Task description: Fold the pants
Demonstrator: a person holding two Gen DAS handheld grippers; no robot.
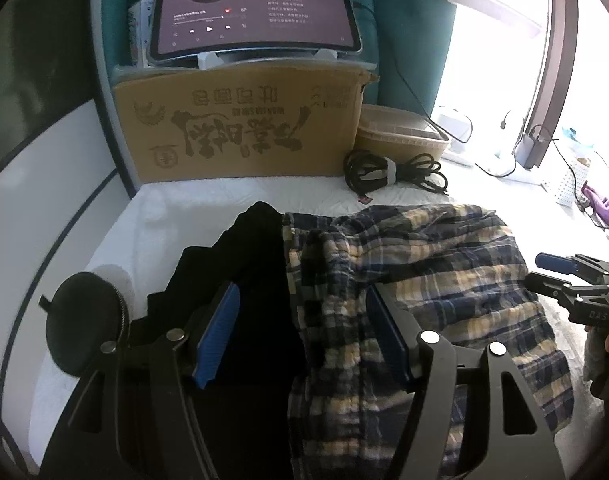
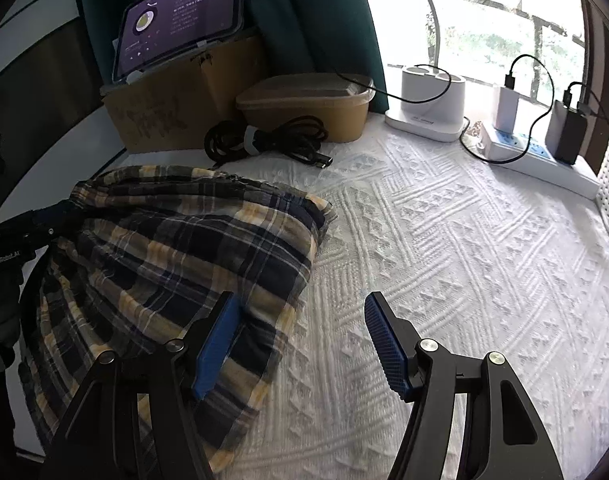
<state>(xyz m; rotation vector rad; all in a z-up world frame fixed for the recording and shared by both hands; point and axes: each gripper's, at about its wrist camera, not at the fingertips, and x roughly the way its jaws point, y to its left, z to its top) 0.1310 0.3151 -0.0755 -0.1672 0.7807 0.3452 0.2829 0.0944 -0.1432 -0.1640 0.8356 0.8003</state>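
Observation:
Plaid pants (image 1: 444, 264) in navy and yellow lie bunched on the white textured cloth (image 2: 444, 240). A black garment (image 1: 244, 280) lies against their left side. My left gripper (image 1: 302, 296) hovers open over the seam between the two, and neither pad presses on the fabric. My right gripper (image 2: 300, 300) is open too: its left finger is over the right edge of the plaid pants (image 2: 176, 248), its right finger over bare cloth. The right gripper (image 1: 542, 271) also shows at the pants' right edge in the left wrist view. The left gripper (image 2: 40, 224) sits at their far left in the right wrist view.
A cardboard box (image 1: 240, 124) with a tablet (image 1: 256, 8) on it stands at the back. Beside it are a lidded food container (image 1: 400, 132) and a coiled black cable (image 1: 392, 172). A round black pouch (image 1: 84, 332) lies left. A charger dock (image 2: 428, 108) and power strip (image 2: 536, 152) stand back right.

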